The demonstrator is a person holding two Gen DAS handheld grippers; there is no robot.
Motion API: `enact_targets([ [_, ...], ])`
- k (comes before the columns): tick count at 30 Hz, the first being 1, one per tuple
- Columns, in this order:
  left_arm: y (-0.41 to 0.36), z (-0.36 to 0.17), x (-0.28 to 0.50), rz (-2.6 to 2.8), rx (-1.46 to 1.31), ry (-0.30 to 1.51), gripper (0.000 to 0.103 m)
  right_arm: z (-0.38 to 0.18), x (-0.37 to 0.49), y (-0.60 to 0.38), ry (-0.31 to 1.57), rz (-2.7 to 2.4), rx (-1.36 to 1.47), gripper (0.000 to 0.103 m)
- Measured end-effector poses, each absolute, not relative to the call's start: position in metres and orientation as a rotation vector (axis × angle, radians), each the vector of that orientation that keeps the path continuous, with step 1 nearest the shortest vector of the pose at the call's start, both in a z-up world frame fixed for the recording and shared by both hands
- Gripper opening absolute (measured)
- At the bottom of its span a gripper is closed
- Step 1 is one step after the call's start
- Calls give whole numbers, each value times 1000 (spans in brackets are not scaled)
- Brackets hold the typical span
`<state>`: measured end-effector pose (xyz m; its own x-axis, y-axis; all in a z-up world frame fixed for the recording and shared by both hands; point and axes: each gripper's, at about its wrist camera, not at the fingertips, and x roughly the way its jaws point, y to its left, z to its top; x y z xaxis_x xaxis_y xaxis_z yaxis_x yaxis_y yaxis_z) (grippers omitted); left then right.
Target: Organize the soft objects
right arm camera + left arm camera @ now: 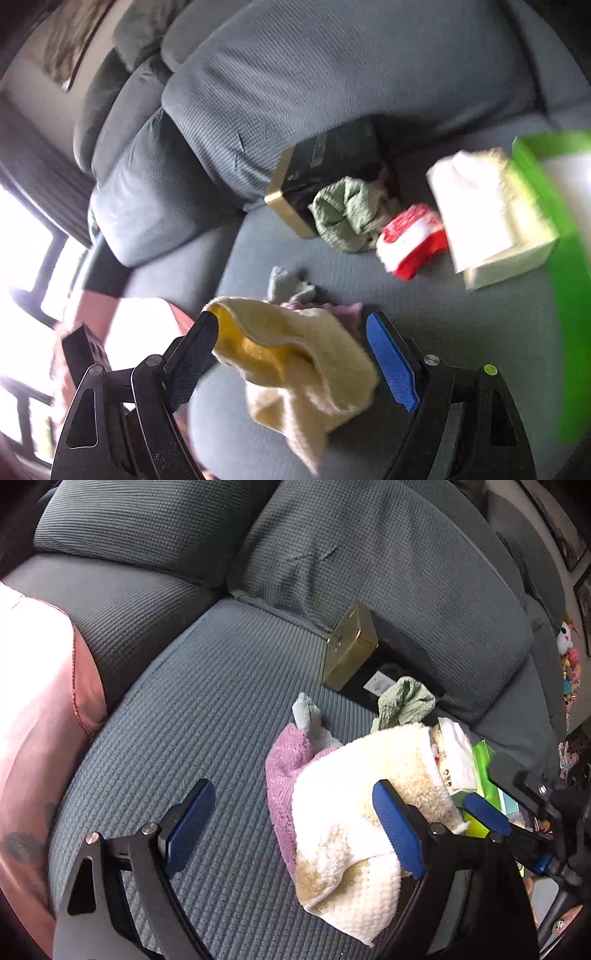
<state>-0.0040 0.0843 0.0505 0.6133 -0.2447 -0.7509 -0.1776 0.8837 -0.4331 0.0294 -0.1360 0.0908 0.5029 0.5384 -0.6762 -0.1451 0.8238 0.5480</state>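
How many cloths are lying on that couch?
4 show: a cream towel nearest, a purple cloth under it, a pale grey cloth just beyond, and a green cloth against the black and gold box. More may hide beneath.

A cream towel (343,812) lies crumpled over a purple cloth (282,768) on the sofa seat; a green cloth (341,212) is bunched nearby.

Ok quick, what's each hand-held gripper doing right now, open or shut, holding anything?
Left hand-held gripper: open, holding nothing; cream towel lies by its right finger.
Right hand-held gripper: open, cream towel between its fingers, not clamped.
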Motion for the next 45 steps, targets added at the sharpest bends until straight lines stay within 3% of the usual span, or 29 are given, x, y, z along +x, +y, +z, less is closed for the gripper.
enact_targets([
  [13, 51, 29, 7, -87, -311, 1075, 84, 28, 55, -87, 1218, 419, 343, 83],
  [17, 46, 23, 8, -151, -346, 1097, 66, 16, 58, -90, 1245, 450, 356, 83],
  [18, 44, 22, 10, -165, -358, 1105, 61, 15, 58, -90, 1246, 455, 360, 81],
  [22, 36, 23, 5, -185, -352, 1093, 51, 16, 55, -86, 1231, 518, 353, 55],
  [26, 34, 33, 0, -222, -375, 1044, 40, 25, 50, -81, 1198, 531, 349, 51],
  [36, 35, 82, -30, -286, -389, 814, 38, 86, 21, -80, 978, 549, 271, 51],
  [45, 31, 105, -46, -315, -401, 721, 38, 118, 3, -92, 855, 539, 240, 51],
])
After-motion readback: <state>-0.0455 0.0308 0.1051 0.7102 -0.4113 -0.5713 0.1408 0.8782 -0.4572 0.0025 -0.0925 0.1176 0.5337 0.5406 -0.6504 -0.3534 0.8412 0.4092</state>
